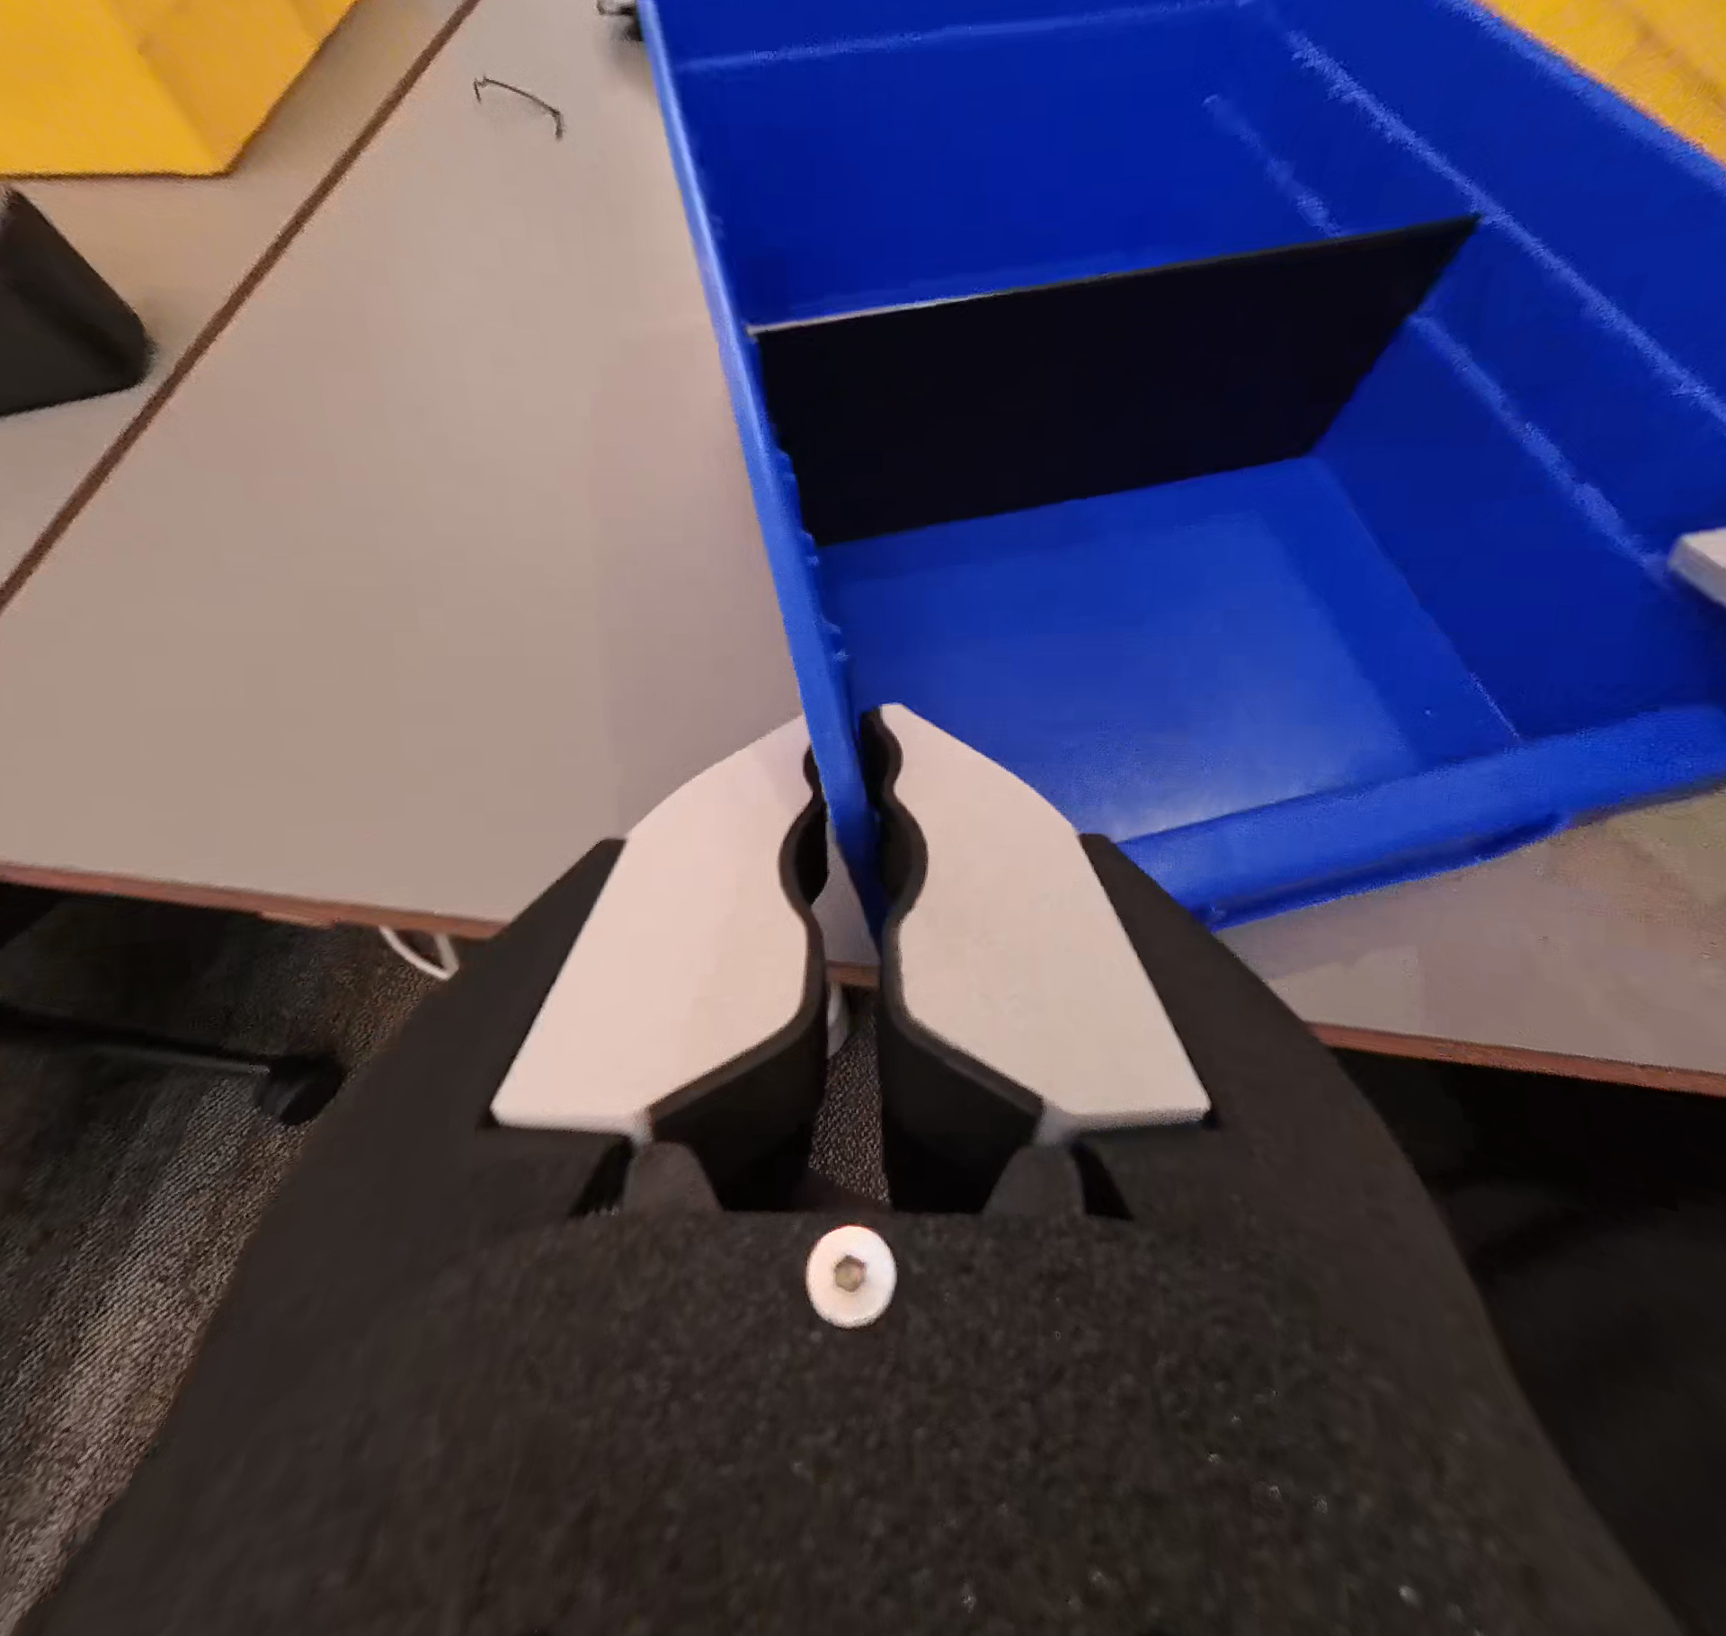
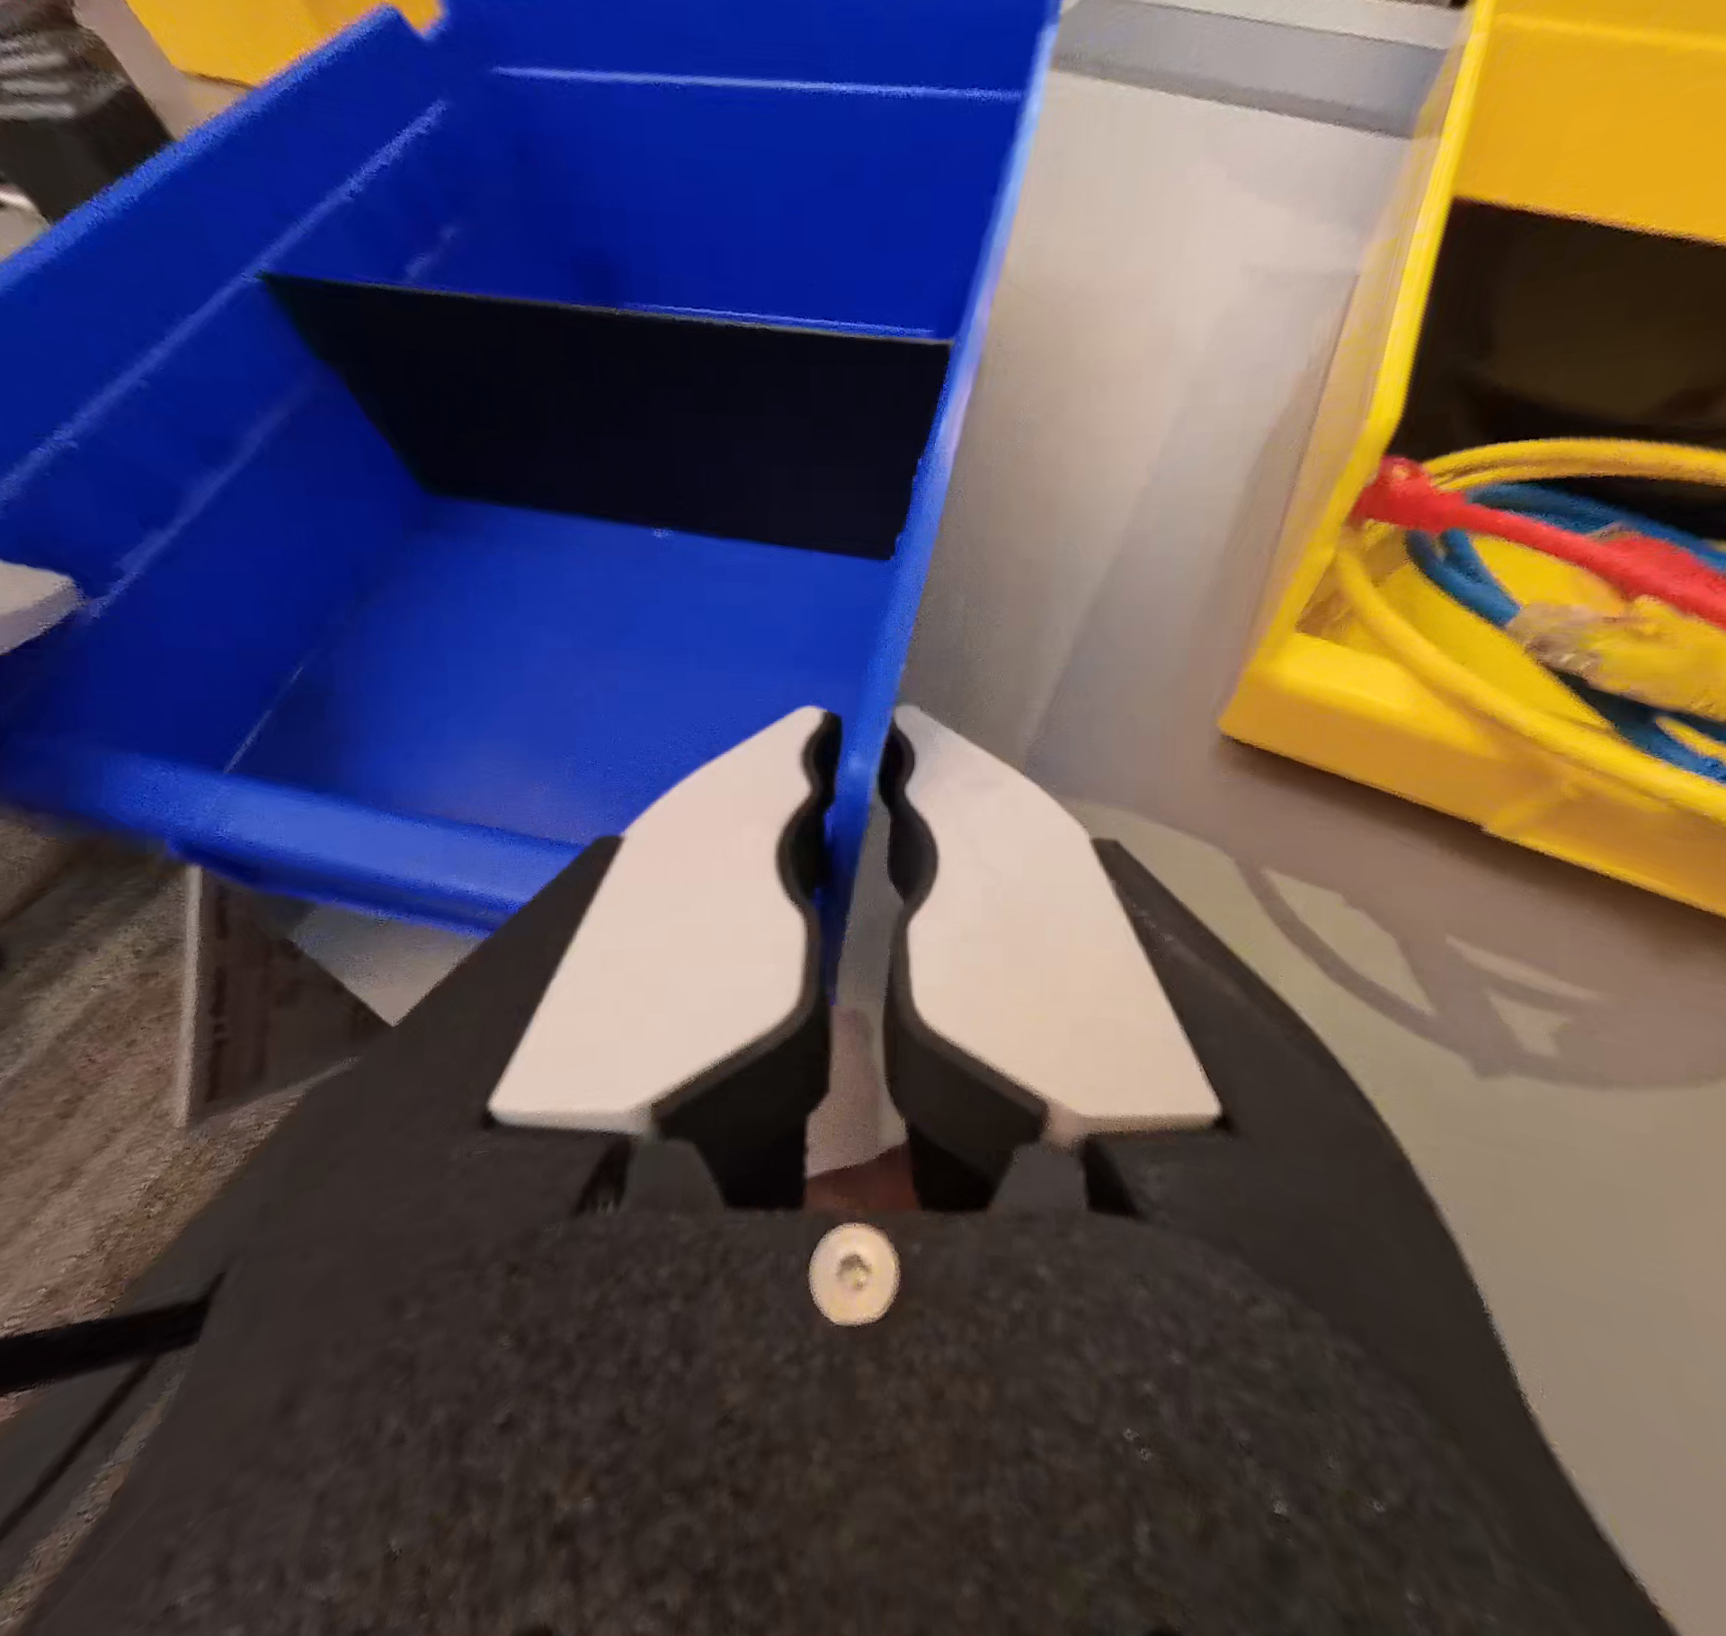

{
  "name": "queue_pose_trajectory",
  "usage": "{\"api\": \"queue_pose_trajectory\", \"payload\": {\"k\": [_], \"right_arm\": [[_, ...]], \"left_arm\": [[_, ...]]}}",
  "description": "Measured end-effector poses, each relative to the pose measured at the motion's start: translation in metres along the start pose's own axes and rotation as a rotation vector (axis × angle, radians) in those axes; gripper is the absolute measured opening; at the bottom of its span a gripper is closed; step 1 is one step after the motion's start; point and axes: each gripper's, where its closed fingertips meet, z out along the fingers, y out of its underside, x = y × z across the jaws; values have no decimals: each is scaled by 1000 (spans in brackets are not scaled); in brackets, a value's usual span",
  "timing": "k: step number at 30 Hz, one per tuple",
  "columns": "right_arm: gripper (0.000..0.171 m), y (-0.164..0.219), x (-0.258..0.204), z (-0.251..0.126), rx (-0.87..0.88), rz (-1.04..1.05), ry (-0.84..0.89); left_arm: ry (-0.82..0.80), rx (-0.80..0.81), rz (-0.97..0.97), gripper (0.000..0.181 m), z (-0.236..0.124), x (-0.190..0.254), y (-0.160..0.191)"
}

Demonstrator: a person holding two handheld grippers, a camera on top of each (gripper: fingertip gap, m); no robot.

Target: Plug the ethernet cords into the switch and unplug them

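Observation:
A blue plastic bin (image 1: 1102, 153) with a black divider (image 1: 1055, 377) sits at the near edge of the grey table; both compartments hold nothing. My left gripper (image 1: 845, 751) is shut on the bin's left wall. My right gripper (image 2: 859, 751) is shut on the bin's right wall (image 2: 971, 302). The bin looks slightly tilted or lifted in the right wrist view. Yellow, blue and red ethernet cords (image 2: 1532, 601) lie coiled in a yellow bin (image 2: 1588, 125) to the right. No switch is in view.
A yellow bin (image 1: 159, 31) stands at the far left, another (image 1: 1606, 22) behind the blue bin. A black object (image 1: 56, 312) sits at the left edge. A small black wire clip (image 1: 518, 102) lies on the table. The table's front edge (image 1: 280, 900) and carpet lie below. The tips of one gripper are about 20 centimeters away from the tips of the other. The black object (image 1: 56, 312) sits 35 centimeters or so from the ends of my left fingers.

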Motion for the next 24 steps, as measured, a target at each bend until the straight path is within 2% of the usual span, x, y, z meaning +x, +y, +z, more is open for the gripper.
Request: {"api": "queue_pose_trajectory", "payload": {"k": [2,5,8,11,14,18,21,24], "right_arm": [[4,-5,1,-6,-7,-45,15],[4,-29,4,-25,87,-98,18],[3,-70,25,-57,220,-141,74],[3,-111,73,-96,312,-148,167],[4,-142,147,-144,383,-125,304],[3,-154,276,-212,441,-26,454],[2,-124,380,-248,403,65,559],[2,-57,470,-255,262,202,635]], "left_arm": [[-54,19,-2,4,-16,4,0],[-106,125,-5,5,-42,12,-19],[-112,254,9,4,-60,35,-61],[-55,351,14,4,-66,83,-113],[20,420,31,4,-63,158,-167],[201,471,83,4,-45,298,-218],[333,409,120,4,-16,415,-219],[390,273,162,3,27,512,-185]]}}
